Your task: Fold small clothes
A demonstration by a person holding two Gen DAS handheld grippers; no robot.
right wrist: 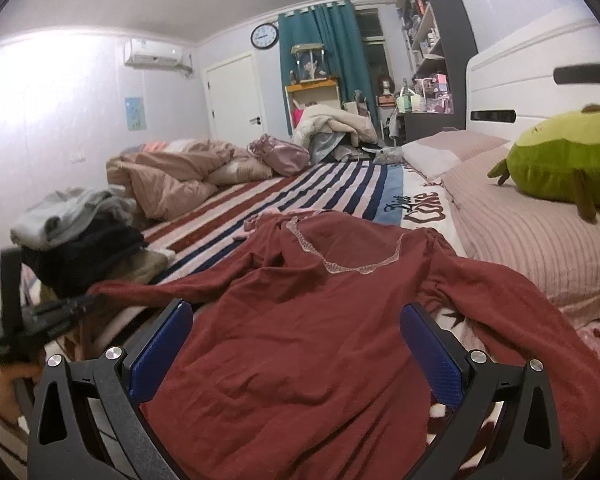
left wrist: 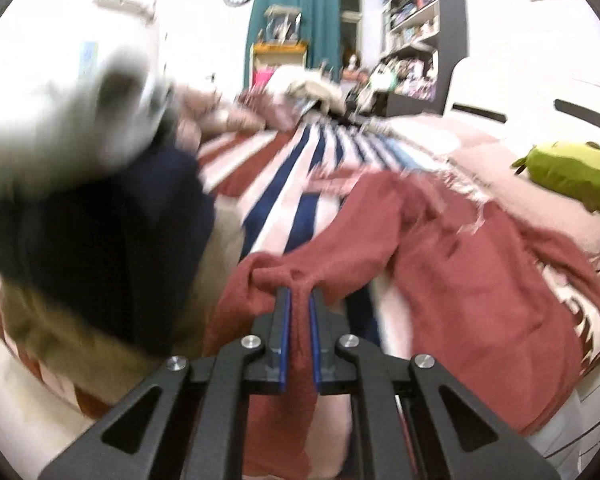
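Note:
A dark red long-sleeved top [right wrist: 320, 340] lies spread on the striped bedspread [right wrist: 308, 188], neckline away from me. In the left wrist view my left gripper [left wrist: 300, 293] is shut on a bunched end of the red top's [left wrist: 460, 264] sleeve, with cloth pinched between the blue pads. The right wrist view shows the left gripper [right wrist: 78, 305] at the far left, holding that stretched sleeve end. My right gripper [right wrist: 296, 306] stands open just above the top's near hem, with nothing pinched between its fingers.
A stack of folded clothes [right wrist: 80, 232], grey on black, sits at the left, close beside the left gripper and blurred in its view [left wrist: 100, 220]. A green plush [right wrist: 564, 160] lies on striped pillows [right wrist: 520, 240] at the right. A crumpled pink duvet [right wrist: 172, 176] lies farther back.

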